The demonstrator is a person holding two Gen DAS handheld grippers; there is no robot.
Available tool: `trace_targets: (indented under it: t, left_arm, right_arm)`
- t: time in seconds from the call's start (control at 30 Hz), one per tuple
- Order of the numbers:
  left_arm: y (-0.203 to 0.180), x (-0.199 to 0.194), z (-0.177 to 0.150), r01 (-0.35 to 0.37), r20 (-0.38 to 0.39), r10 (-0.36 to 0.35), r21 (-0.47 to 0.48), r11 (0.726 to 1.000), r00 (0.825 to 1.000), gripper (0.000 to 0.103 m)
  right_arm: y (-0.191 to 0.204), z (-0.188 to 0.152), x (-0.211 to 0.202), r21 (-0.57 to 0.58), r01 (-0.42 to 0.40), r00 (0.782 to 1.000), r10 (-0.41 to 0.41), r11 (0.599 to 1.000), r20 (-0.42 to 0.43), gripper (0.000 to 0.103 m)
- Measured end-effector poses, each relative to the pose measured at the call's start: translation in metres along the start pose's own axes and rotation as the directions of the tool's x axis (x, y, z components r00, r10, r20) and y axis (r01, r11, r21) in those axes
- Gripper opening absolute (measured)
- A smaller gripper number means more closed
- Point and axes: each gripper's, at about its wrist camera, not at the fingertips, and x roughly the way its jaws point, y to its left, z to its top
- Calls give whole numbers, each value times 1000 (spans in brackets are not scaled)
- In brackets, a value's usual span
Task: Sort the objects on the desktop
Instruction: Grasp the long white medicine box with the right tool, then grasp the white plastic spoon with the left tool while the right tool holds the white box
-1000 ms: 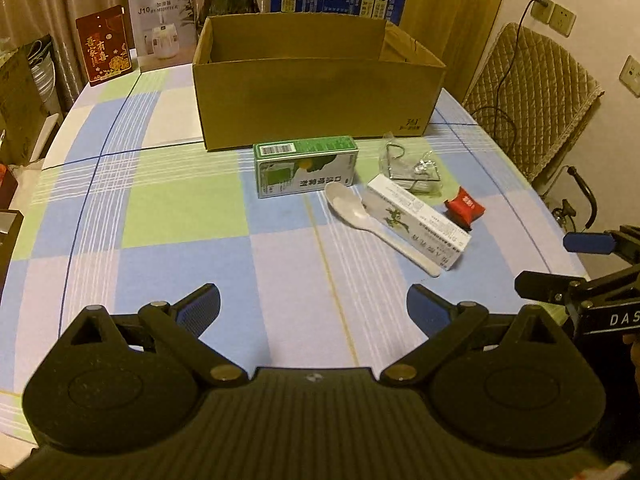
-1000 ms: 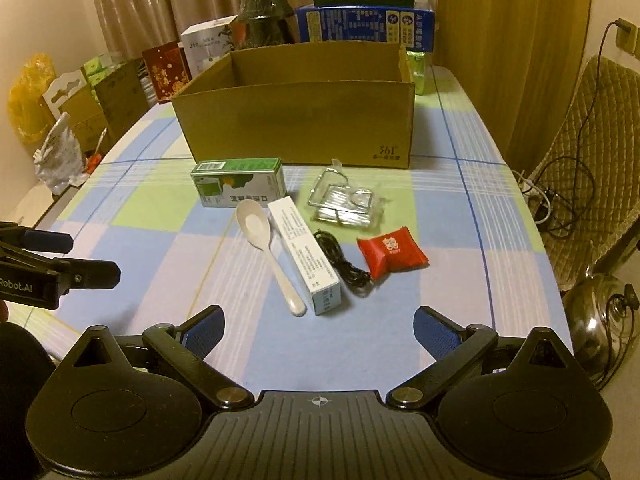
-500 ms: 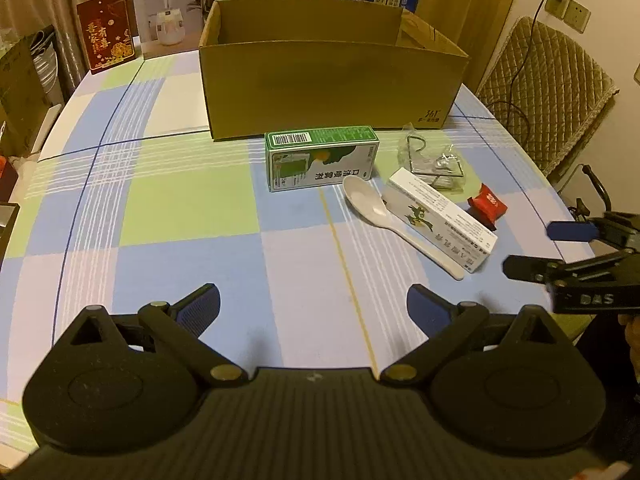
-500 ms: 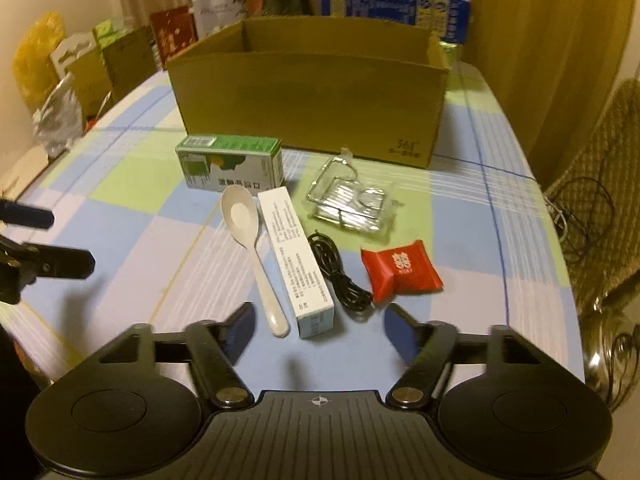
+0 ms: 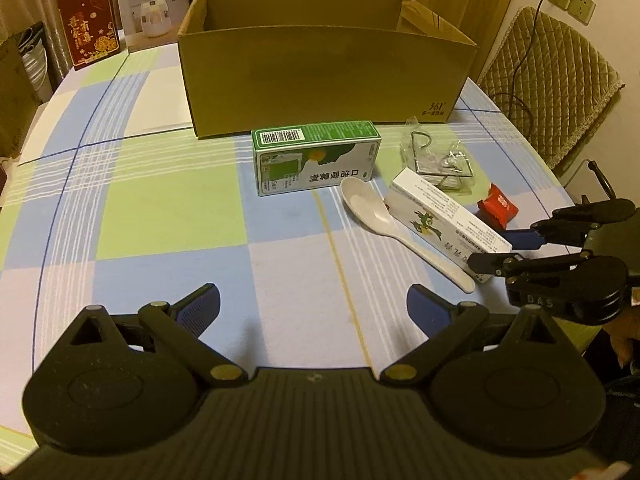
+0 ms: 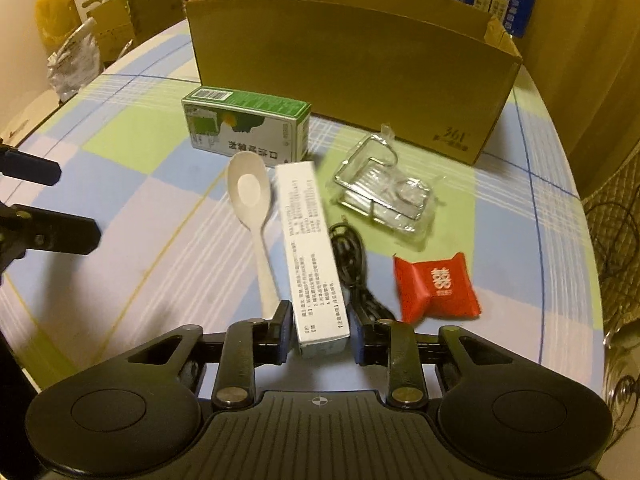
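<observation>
A long white carton [image 6: 308,232] lies on the checked tablecloth [image 6: 140,240] between a white spoon [image 6: 250,188] and a black cable [image 6: 352,256]. My right gripper [image 6: 320,332] is closing on the carton's near end, with its blue pads against both sides. A green carton [image 6: 248,124], a bagged wire rack [image 6: 384,192] and a red packet [image 6: 434,284] lie around it. Behind them stands an open cardboard box [image 6: 352,64]. My left gripper [image 5: 312,304] hovers open and empty over bare cloth, nearer than the green carton [image 5: 316,156] and left of the right gripper [image 5: 500,248].
Boxes and cartons [image 5: 148,4] line the table's far edge behind the cardboard box [image 5: 320,76]. A padded chair [image 5: 552,84] with a trailing cord stands off the right side. Bags and packaging [image 6: 72,40] pile up off the left side.
My right gripper dropped toward the white carton and its jaws went from wide to closed on the carton's near end. My left gripper moved forward and lower, still open.
</observation>
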Motion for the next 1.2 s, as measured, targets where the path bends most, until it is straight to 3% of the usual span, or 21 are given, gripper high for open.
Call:
trace_targets:
  t: [0.1,0.23,0.3,0.8,0.93,1.2]
  left_arm:
    - [2,2,0,3,1,-3,-10,1000,1000,98]
    - [6,1,-1,-1,5,1,-25,1000,1000,98]
    - [8,0,-3,-3,7,4,-33,999,1000,98]
    - [0,8,-4,24,20,-22,-74,997,1000,95]
    - [-11,20,-4,57,21,-55,-83,995,998,86]
    - [-33,44,-1,98,20,-96,-81,992,995,58]
  right_arm:
    - [9,-1,-3,28,-37,999,37,999,-16,23]
    - [19,-7,-8,118,-169,984,174,978,-33,23]
    - [25,-10,-10,123,-192,980,197,974,-30,23]
    - [9,-26,-20,127,-21,1000,20,992,6,23]
    - [2,-26,-17,131,-29,1000,28,991,14,23]
    - [-5,-27,-9,139,-35,999,36,990,-5,26]
